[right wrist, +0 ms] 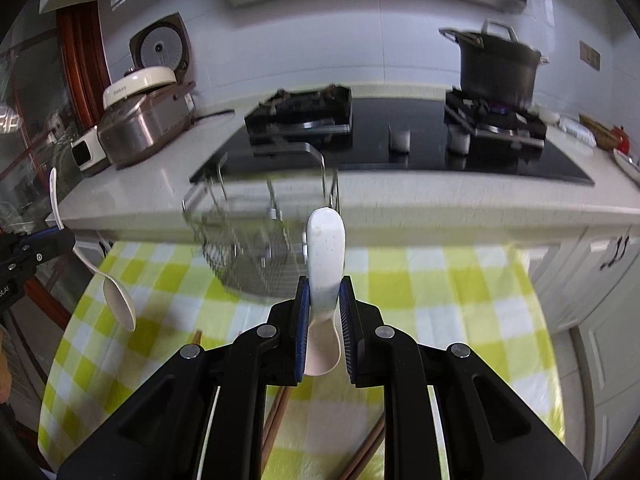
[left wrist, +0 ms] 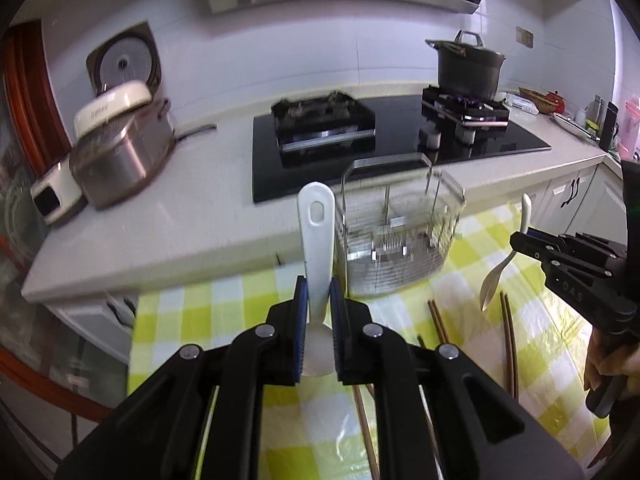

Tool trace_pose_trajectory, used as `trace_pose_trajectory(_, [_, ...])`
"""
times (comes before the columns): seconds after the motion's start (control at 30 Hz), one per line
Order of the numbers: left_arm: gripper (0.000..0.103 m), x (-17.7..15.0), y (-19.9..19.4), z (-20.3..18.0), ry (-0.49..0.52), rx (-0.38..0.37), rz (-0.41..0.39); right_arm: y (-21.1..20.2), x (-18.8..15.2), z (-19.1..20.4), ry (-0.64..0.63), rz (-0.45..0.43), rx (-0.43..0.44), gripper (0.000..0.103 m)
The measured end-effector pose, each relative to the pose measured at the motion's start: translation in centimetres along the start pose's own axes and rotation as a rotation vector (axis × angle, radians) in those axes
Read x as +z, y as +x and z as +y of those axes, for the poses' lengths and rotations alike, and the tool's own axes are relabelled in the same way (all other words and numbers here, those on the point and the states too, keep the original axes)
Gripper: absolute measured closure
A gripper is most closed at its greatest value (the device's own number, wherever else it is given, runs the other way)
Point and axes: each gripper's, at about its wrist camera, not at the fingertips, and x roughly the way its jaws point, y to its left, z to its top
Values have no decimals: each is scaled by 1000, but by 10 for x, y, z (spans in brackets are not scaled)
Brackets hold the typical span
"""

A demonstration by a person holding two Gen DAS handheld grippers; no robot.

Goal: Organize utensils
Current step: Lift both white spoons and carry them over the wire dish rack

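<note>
My left gripper [left wrist: 318, 284] is shut on a white plastic scoop [left wrist: 318, 228], whose handle with a hole points up. My right gripper [right wrist: 324, 282] is shut on a white ceramic spoon [right wrist: 326, 248], also handle up. Both are held in the air above the checked tablecloth [right wrist: 440, 300]. A wire utensil basket [left wrist: 400, 240] stands on the cloth just ahead, slightly right of the scoop and left of the ceramic spoon [left wrist: 496, 276]. Brown chopsticks [left wrist: 510, 340] lie on the cloth below the grippers. Each view shows the other gripper at its edge: right gripper [left wrist: 516, 240], left gripper [right wrist: 70, 236].
Behind the table runs a white counter [left wrist: 180, 220] with an open rice cooker [left wrist: 116, 152] on the left and a black gas hob [left wrist: 360, 136]. A dark pot [left wrist: 468, 68] sits on a lit burner. White cabinets [right wrist: 600, 280] stand at the right.
</note>
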Motion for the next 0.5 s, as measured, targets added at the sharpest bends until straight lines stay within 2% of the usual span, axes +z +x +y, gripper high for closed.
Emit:
trace_pose_trajectory(0.33, [92,95,-20,-9,31,1,-72,-11,78,6,-56,-89,55,86])
trace_pose_trajectory(0.5, [92,131,-16,-18,18,0,-122,-3,107,9,-74,-129,84,86])
